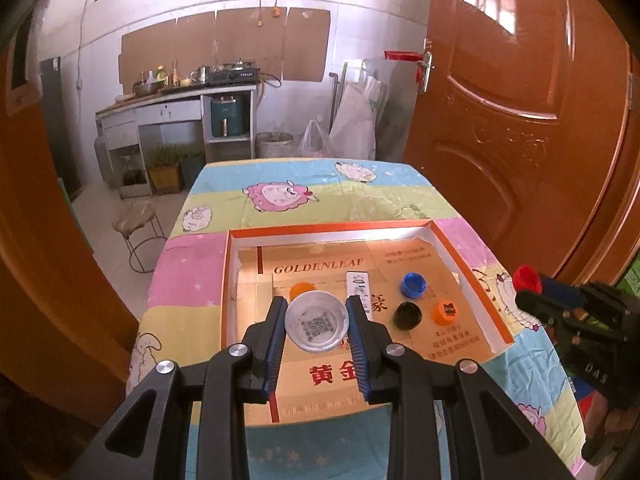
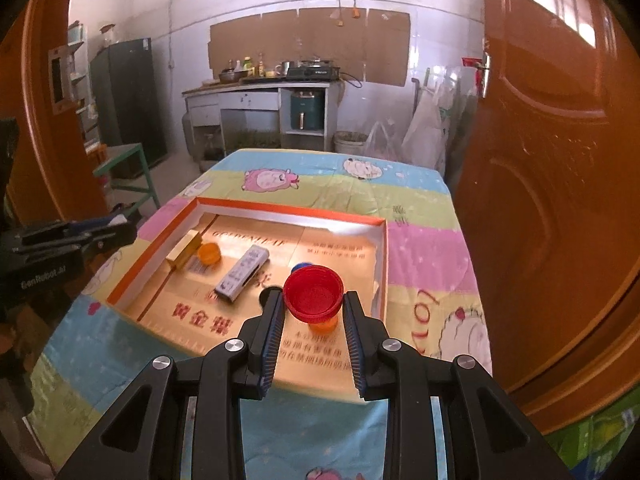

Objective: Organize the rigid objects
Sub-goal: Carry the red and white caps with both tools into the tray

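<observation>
Left hand-held gripper (image 1: 316, 303): pointed forward and down over the near left part of the box; both fingers (image 1: 275, 322) pressed against the sides of a white cap (image 1: 316, 321), gripping it, open side facing the camera.
White cap: held above the box floor, with a printed code inside.
Right hand-held gripper (image 2: 313, 298): pointed forward and down over the near right part of the box; clamped on a red cap (image 2: 313, 293), hollow side up. In the left wrist view it shows at the right edge, outside the box wall.
Red cap: held between the fingers, above an orange cap (image 2: 323, 325) on the box floor.
Box (image 1: 472, 266): shallow, orange-rimmed, near end open, lying on a desk (image 1: 280, 196) covered with a sheep-print cloth.
Inside the box: blue cap (image 1: 414, 285), black cap (image 1: 407, 315), second orange cap (image 1: 301, 289) behind the white cap, white remote (image 1: 360, 288) near the middle, gold block (image 2: 183, 253) by the left wall.
Caps: blue, black and the right orange cap lie near each other, apart.
</observation>
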{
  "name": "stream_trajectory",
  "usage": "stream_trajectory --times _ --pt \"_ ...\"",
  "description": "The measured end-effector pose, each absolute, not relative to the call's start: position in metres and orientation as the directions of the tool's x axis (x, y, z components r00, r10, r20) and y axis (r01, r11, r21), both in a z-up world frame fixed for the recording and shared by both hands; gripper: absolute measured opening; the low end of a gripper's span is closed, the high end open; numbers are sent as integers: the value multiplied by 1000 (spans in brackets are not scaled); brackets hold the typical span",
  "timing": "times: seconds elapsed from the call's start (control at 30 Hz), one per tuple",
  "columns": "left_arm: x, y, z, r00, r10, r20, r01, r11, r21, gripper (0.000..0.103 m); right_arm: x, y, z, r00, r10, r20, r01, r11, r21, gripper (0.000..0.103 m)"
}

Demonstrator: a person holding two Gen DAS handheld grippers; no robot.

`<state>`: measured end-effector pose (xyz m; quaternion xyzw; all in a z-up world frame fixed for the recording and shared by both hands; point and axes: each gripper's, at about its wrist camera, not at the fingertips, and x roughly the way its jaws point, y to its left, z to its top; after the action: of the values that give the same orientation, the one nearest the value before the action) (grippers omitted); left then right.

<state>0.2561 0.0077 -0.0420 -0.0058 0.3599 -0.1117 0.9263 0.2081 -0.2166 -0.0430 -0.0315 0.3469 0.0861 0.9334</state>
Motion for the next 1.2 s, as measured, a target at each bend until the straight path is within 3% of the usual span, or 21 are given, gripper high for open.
stream_trajectory --times 0.43,0.73,1.2 --pt "292 6 -91 639 -177 -749 191 979 -69 30 297 -227 -72 688 120 -716 -232 971 -61 30" --pt "307 6 -113 594 -179 -784 187 979 -82 30 364 -227 -93 600 178 -780 -296 955 -9 30" --pt "316 2 -131 545 -190 -816 207 974 -89 30 401 -219 -117 527 193 -828 -322 947 15 30"
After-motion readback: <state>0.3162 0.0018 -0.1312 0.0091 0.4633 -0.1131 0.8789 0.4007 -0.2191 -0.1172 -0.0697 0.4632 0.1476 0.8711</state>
